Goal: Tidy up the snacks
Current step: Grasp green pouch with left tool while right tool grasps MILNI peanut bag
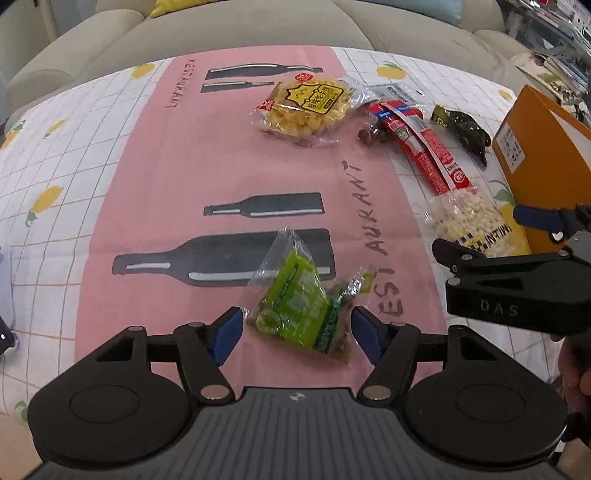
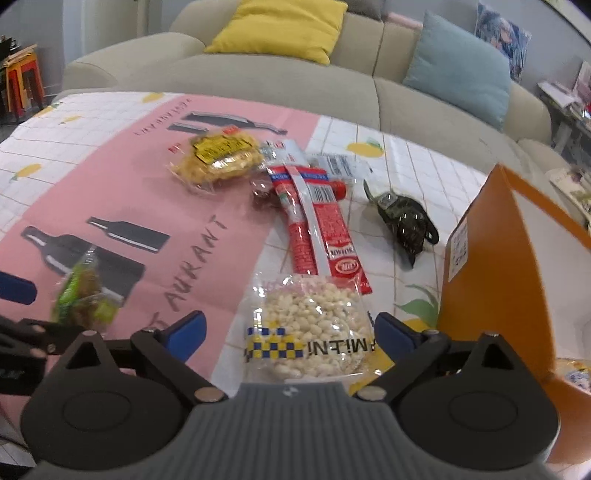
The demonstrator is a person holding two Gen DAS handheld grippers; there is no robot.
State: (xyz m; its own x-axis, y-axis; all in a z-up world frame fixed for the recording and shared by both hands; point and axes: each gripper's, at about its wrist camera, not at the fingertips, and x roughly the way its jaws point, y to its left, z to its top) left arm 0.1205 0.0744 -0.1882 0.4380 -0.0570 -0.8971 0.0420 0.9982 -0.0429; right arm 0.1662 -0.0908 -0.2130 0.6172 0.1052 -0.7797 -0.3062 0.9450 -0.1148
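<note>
Our left claw (image 1: 297,328) stands spread around the green snack packet (image 1: 295,314) on the near pink part of the worktop (image 1: 166,177); our right claw (image 2: 291,332) stands spread around the clear bag of pale puffed grains (image 2: 314,325), right of it beside the orange box (image 2: 491,277). Both look light, crinkly and slippery, so we judge a mid-body pinch best. We read "RESTAURANT" on the cloth.

home living room: sofa (image 2: 258,85), cushions (image 2: 280,26)
</note>
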